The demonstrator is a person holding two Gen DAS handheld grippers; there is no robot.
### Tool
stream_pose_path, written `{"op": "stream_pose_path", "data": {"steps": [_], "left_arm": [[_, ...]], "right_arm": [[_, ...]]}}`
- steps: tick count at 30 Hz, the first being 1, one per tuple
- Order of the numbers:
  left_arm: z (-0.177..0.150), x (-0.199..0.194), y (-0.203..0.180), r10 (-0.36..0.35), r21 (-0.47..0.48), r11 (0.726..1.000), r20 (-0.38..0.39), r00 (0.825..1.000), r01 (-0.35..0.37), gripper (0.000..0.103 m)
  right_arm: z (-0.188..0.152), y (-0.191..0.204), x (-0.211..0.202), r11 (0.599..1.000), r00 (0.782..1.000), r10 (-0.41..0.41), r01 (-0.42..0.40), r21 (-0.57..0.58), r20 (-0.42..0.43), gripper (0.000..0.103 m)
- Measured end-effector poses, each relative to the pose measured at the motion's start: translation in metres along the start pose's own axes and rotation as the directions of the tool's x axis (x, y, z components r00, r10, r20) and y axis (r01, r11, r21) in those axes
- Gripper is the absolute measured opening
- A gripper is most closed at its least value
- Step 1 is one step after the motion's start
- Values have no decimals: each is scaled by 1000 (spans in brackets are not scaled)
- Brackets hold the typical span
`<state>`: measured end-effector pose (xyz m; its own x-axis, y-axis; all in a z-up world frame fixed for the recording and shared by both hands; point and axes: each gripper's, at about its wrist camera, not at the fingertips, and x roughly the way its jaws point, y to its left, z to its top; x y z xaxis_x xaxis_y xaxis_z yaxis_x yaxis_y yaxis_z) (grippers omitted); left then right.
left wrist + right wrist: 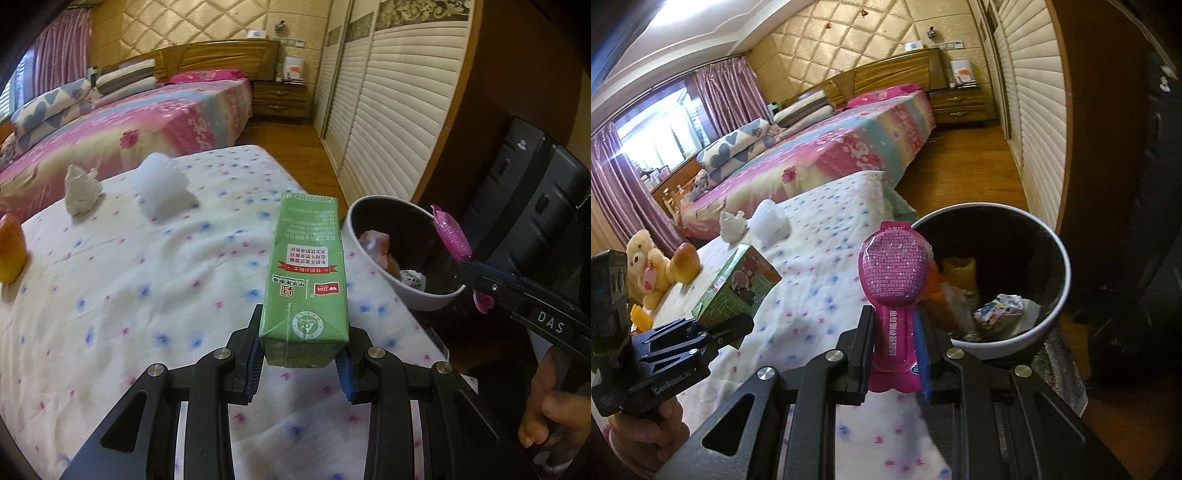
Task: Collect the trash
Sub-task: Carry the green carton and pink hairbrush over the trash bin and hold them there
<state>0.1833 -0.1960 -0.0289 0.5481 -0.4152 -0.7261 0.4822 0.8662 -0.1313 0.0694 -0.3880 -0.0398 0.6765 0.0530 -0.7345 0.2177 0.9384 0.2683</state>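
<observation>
My left gripper [301, 354] is shut on a green drink carton [306, 273] and holds it above the spotted white quilt [129, 280], left of the bin. It also shows in the right wrist view [737, 284]. My right gripper [892, 354] is shut on a pink plastic wrapper [895, 280] and holds it at the near rim of the white bin [1060, 310]. In the left wrist view the wrapper [452, 234] hangs over the bin's right rim [424, 299]. The bin's dark inside holds orange and crumpled wrappers [997, 306].
Two crumpled white tissues [83, 190] [164, 186] lie on the quilt's far side. A yellow-orange plush [11, 254] and a teddy bear [646, 266] sit at the left. A black suitcase [524, 206] stands behind the bin. A pink bed [147, 118] lies beyond.
</observation>
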Motion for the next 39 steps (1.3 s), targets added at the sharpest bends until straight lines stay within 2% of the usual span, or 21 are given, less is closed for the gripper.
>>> {"op": "stream_pose_path", "data": {"steps": [18, 39], "left_arm": [[29, 34, -44, -28, 81, 996, 4, 1000, 28, 32], [53, 61, -64, -25, 106, 994, 6, 1000, 24, 32]], "right_arm": [[9, -41, -1, 997, 999, -46, 45, 64, 13, 20], [25, -60, 10, 994, 998, -60, 59, 92, 10, 20]]}}
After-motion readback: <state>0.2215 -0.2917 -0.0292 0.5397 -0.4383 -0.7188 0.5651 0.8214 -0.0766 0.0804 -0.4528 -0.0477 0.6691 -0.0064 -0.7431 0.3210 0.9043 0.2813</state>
